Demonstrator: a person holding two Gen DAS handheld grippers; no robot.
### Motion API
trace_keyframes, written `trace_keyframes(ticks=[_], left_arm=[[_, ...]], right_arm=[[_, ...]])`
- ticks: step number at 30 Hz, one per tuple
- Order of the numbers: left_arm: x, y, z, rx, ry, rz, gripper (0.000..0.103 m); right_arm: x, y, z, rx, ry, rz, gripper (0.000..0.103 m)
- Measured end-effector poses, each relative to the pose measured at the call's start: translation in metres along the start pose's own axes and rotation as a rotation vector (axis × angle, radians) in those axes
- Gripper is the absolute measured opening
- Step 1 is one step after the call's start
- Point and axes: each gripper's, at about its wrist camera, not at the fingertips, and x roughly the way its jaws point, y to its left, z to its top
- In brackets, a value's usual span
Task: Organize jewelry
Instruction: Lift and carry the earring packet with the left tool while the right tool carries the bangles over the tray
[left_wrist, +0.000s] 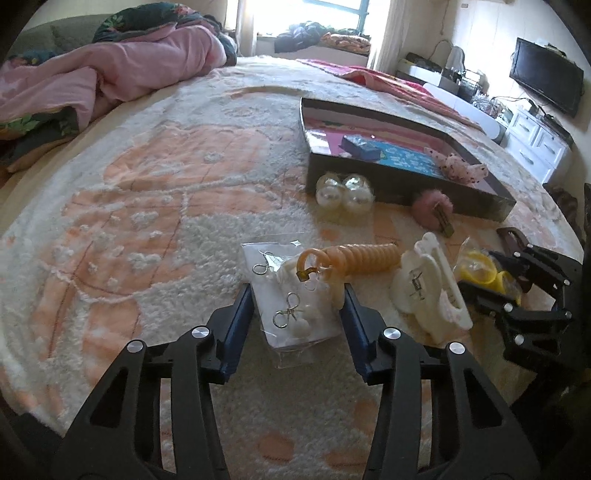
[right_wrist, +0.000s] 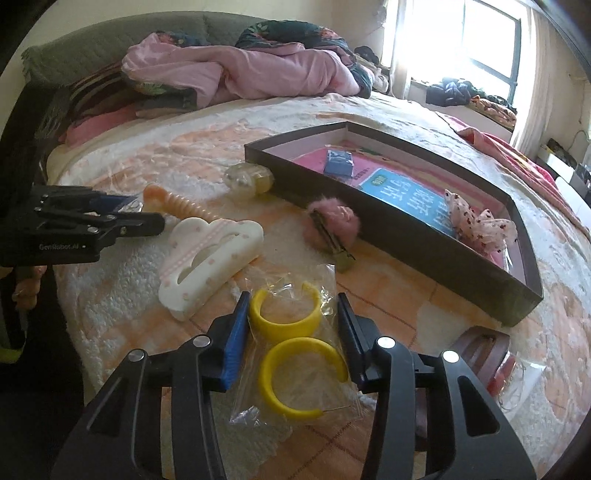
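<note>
Fingers of the left gripper stand apart at the lower middle of its own view, one on each side of a clear bag of earrings lying on the fuzzy blanket; whether the pads touch the bag I cannot tell. An orange spiral clip lies across the bag's far end, and a white claw clip sits just right of the right finger, close enough to crowd that side.

Fingers of the right gripper are likewise spread, straddling a clear bag of yellow hoops low in the right wrist view. The white claw clip lies just left of it, and a brown bangle sits at lower right beside the gripper body.

Beyond both, a dark shallow box runs across the middle right — a blue packet and a pink lace bow lie inside. A pink pompom clip and some clear balls rest against its near wall. Open blanket stretches to the left of the left wrist view, up to a pink quilt at upper left
</note>
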Motion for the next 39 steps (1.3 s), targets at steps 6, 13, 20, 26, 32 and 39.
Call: trace_keyframes(ticks=[6,13,20,26,32,39], left_arm=[[-0.001,-0.001,-0.004,0.026,0.028,0.000,0.050],[-0.005,-0.001,-0.011,0.068,0.040,0.020,0.039],[-0.011,0.005,-0.008,0.051,0.016,0.025,0.032],[-0.031,0.013,0.001,0.038,-0.045,0.057,0.032],[-0.037,0.011,0.018,0.038,-0.087,0.057,0.032],[-0.030,-0.012,0.042,0.067,-0.120,0.014,0.032]], right_arm=[[-0.006,-0.006,-0.003,0.025,-0.006,0.002,0.043],[-0.011,-0.013,-0.003,0.062,-0.014,0.004,0.043],[-0.016,-0.016,-0.001,0.075,-0.032,0.004,0.043],[-0.025,-0.017,0.004,0.084,-0.063,0.008,0.043],[-0.035,-0.023,0.012,0.099,-0.103,-0.002,0.043],[-0.040,-0.038,0.020,0.128,-0.125,-0.024,0.043]])
